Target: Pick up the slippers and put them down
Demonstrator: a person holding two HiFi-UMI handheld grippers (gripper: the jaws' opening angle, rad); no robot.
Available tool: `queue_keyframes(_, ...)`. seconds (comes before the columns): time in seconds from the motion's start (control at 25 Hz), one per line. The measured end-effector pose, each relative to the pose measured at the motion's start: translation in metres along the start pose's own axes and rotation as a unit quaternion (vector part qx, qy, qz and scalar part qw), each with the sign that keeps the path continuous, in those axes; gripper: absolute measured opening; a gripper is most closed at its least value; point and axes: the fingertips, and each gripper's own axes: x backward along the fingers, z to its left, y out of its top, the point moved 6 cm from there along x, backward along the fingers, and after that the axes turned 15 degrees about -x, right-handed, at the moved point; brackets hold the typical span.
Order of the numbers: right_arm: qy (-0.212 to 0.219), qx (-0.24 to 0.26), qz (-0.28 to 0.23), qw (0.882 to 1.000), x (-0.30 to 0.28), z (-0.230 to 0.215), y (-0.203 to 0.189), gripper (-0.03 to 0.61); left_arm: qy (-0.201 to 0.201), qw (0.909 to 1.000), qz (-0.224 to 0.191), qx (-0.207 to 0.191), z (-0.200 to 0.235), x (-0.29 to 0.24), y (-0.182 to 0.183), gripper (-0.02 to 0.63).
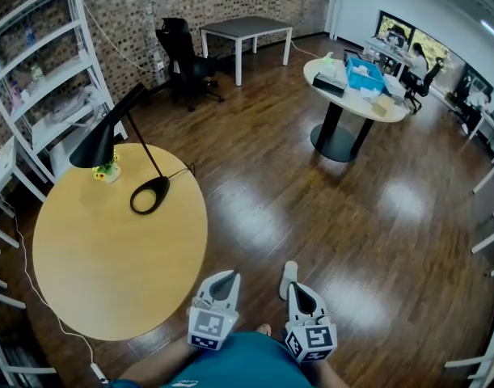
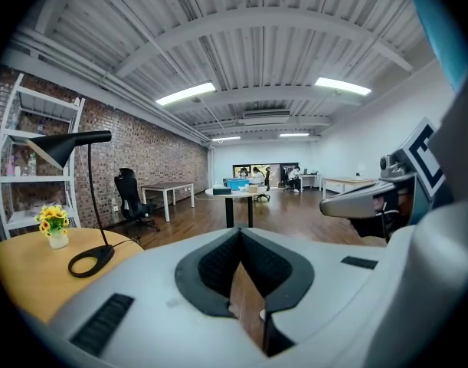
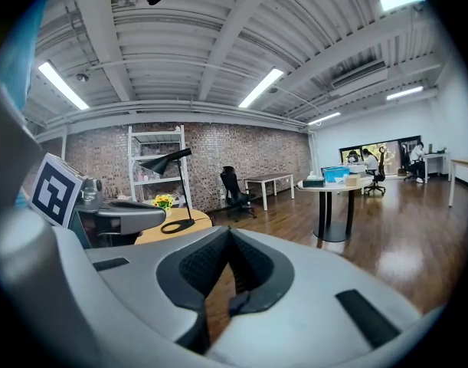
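Just off the table edge (image 1: 200, 241), left claw (image 1: 228, 276) and right claw (image 1: 297, 288) (both closed) over open floor (image 1: 352, 241)

The head view looks steeply down from above onto the floor (image 1: 311, 217). The wooden table (image 1: 109, 257) lies at left, and the left hand-held gripper (image 1: 227, 274) and right hand-held gripper (image 1: 296, 284) are close at the bottom edge. Each gripper view sits low, faces nearly level along its own jaws across the room, and catches the other gripper alongside. All three views share the black lamp (image 1: 149, 194) and the far white table (image 1: 394, 111).
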Motion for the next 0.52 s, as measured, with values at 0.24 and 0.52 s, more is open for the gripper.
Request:
queue_keyframes(0.24, 0.000, 0.003, -0.001, 1.000, -0.0027, 0.0035, -0.0011, 0.012, 0.002, 1.0000, 0.000, 0.000, 0.0036, 0.0011, -0.0031, 0.005)
queue_keyframes(0.52, -0.001, 0.008, 0.000, 1.000, -0.0045, 0.0064, -0.0048, 0.012, 0.004, 1.0000, -0.002, 0.002, 0.0064, 0.0038, -0.0058, 0.005)
